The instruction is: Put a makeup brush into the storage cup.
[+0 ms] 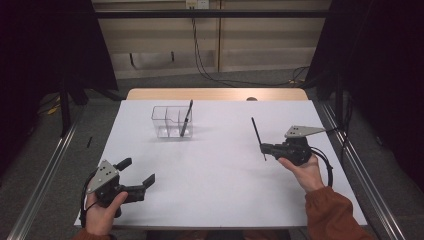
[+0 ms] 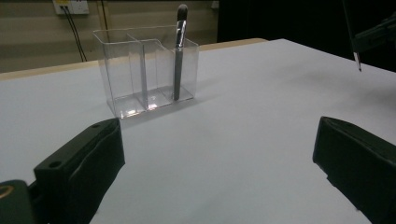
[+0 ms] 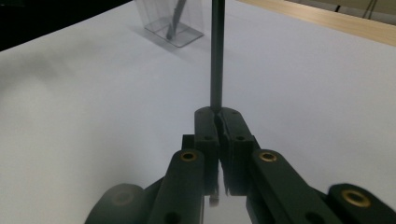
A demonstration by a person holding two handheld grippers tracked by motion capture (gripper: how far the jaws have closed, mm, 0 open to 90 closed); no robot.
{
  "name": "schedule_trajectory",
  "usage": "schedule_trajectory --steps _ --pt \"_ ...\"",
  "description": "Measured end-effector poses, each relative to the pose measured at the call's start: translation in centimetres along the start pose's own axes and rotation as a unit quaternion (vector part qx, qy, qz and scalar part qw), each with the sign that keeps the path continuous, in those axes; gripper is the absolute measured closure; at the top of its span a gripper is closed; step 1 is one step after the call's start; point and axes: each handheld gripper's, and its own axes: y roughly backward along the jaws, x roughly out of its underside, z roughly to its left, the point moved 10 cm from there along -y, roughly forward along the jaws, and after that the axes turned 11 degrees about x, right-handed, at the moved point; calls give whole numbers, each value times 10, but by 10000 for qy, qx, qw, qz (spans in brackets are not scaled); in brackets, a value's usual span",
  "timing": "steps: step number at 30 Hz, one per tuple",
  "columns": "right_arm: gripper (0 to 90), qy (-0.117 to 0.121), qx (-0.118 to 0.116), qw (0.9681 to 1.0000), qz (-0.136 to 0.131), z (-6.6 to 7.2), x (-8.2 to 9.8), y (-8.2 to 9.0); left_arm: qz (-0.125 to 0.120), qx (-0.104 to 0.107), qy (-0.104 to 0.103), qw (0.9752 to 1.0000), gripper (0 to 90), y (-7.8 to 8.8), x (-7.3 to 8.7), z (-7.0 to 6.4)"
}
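Your right gripper [image 1: 263, 148] is clamped on the thin dark brush [image 1: 258, 136], long axis tilted, top end leaning toward the clear organizer [image 1: 167, 121]. Left gripper [image 1: 137, 174] gapes empty. Bare table [image 1: 220, 170] between brush and organizer.

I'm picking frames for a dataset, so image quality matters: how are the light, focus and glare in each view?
High view: dim, table evenly lit, surroundings black, sharp. Left gripper view: organizer crisp with faint glints, near jaws soft. Right gripper view: right gripper shut on the brush is sharp; organizer blurred, bottom edge smeared.
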Motion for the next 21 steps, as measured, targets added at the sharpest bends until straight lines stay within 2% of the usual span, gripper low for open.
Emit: schedule_trajectory --steps 10,12,14,21 --pt "869 158 -403 9991 38 25 -4 -6 6 87 -26 10000 20 -4 -2 -3" --pt "869 201 -496 9985 65 31 -5 -8 -47 109 -70 9999 21 -6 -8 -4" --pt "869 264 -555 9981 104 36 -5 -10 -92 217 20 9997 20 -8 -10 -6" --pt "869 430 -867 9951 184 57 -9 -18 -61 218 -73 9997 21 -10 -10 -7"
